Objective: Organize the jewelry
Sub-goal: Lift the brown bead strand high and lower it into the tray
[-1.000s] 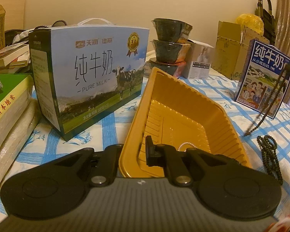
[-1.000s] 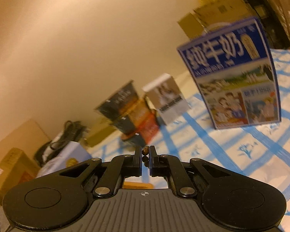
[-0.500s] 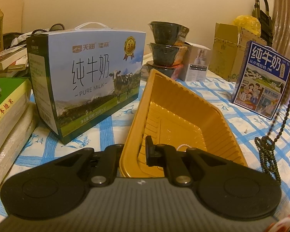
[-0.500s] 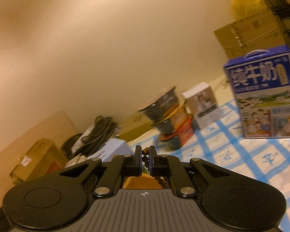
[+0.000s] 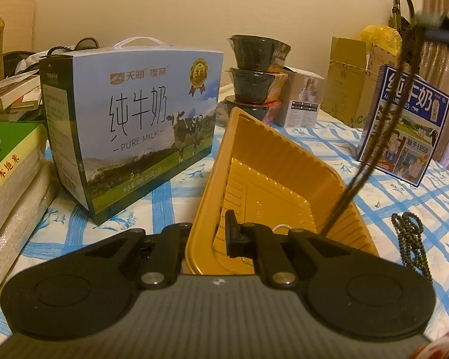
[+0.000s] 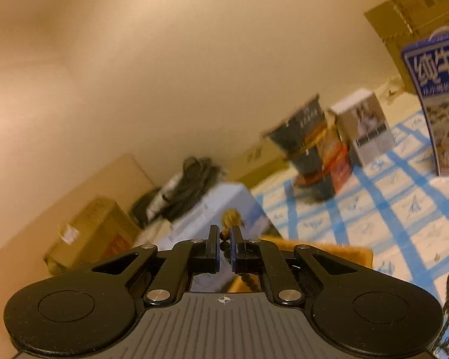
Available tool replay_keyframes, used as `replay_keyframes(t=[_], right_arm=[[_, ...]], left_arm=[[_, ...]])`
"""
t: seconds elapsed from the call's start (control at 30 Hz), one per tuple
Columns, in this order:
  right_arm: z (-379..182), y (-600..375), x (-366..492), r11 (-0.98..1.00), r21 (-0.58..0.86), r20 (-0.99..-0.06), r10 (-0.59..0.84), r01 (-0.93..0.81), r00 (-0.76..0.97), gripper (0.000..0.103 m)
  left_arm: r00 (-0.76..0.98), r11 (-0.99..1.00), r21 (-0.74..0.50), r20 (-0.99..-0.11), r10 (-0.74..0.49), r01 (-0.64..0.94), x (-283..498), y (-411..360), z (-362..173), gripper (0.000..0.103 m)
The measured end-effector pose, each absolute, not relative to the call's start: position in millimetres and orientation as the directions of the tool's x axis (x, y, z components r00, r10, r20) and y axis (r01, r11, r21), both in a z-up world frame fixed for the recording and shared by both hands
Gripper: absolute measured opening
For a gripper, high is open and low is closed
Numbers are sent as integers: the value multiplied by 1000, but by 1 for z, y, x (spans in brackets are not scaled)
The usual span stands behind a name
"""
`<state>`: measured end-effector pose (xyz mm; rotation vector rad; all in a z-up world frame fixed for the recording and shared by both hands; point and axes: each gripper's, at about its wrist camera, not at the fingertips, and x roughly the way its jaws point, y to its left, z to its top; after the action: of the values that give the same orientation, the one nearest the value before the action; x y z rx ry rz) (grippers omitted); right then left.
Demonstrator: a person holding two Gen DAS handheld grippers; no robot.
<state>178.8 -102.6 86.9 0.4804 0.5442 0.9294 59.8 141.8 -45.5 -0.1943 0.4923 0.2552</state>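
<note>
The large milk carton (image 5: pixel 131 131) read "PURE MILK" under Chinese characters, with a gold seal at its corner; a smaller blue carton (image 5: pixel 404 125) showed "1956" among its print. The left gripper (image 5: pixel 208 233) pointed slightly downward, its jaws clamped on the near rim of the yellow tray (image 5: pixel 272 179), tilting it up off the blue-checked cloth (image 5: pixel 170 197). The right gripper (image 6: pixel 224 243) was pinched shut on a dark bead strand (image 5: pixel 383 125), which hung down into the tray. Another bead string (image 5: pixel 410 242) lay on the cloth beside it.
</note>
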Motion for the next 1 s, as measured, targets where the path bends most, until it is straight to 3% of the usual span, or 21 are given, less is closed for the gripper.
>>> replay_keyframes(t=[0.37,0.67,0.7,0.8,1.0], right_arm=[[-8,-70,168,568,634,-394,821,-525,413,7],[-44,-47,151,618,578,-492,785,-533,376,8],[-45,-46,149,631,558,-511,773,-538,377,13],[-49,-52,143,644,551,-515,763,-531,391,52],[-50,-80,132,678,533,-516,735,-507,441,55]], left_arm=[[851,950,-122,-488,193,-286,60,142,-45,9],[849,949,-124,-491,195,-289,60,142,-46,9],[849,950,-123,-491,194,-288,60,143,-46,9],[849,949,-124,-492,195,-290,60,143,-46,9],[849,949,-125,-492,193,-289,60,143,-46,9]])
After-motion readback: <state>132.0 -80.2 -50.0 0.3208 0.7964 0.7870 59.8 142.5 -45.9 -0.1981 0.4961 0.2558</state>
